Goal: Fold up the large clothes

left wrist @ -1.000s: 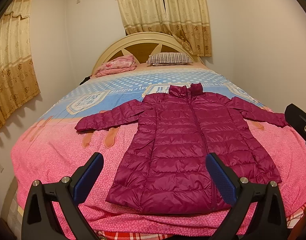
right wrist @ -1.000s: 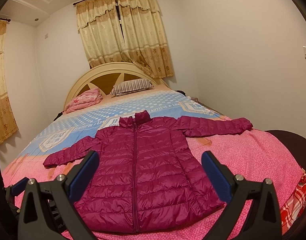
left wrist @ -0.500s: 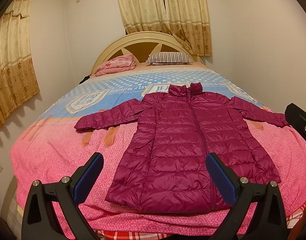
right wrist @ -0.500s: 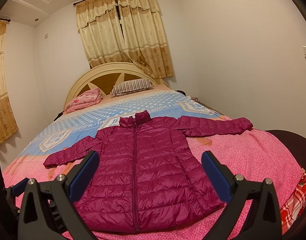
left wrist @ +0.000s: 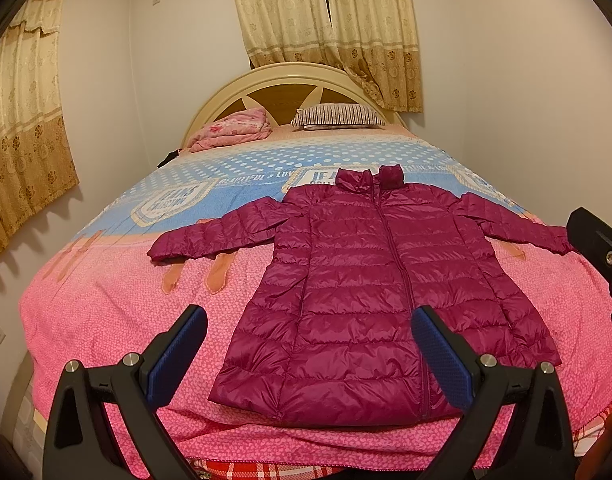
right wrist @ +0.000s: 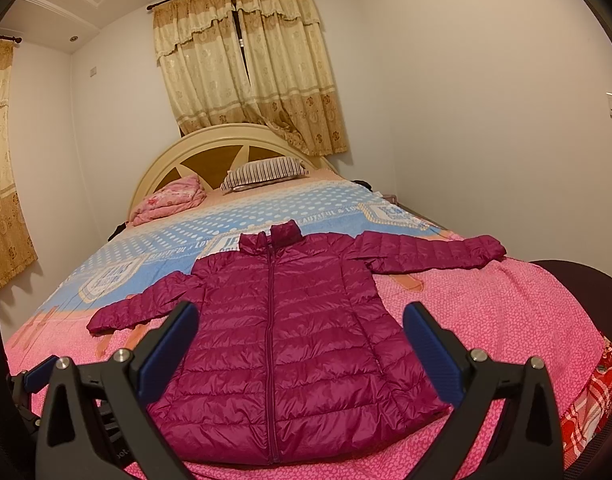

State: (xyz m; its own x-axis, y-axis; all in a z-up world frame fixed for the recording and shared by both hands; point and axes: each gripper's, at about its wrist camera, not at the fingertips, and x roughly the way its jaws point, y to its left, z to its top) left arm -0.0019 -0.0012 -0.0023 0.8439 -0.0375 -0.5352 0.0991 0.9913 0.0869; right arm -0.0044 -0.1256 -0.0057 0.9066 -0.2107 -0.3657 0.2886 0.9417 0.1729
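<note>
A magenta quilted puffer jacket (left wrist: 370, 280) lies flat and face up on the bed, zipped, collar toward the headboard, both sleeves spread out sideways. It also fills the middle of the right wrist view, as the jacket (right wrist: 289, 336). My left gripper (left wrist: 308, 344) hovers open above the jacket's hem near the foot of the bed, holding nothing. My right gripper (right wrist: 299, 344) is open as well, over the hem, empty. Part of the right gripper (left wrist: 602, 248) shows at the right edge of the left wrist view.
The bed has a pink and blue bedspread (left wrist: 105, 304). A folded pink blanket (left wrist: 231, 134) and a striped pillow (left wrist: 338, 116) lie by the cream headboard (left wrist: 289, 80). White walls stand close on both sides. Curtains (right wrist: 245, 72) hang behind. A dark rounded object (right wrist: 582, 280) sits at the right.
Both views have shifted only very slightly. The jacket lies as before and both grippers stay open.
</note>
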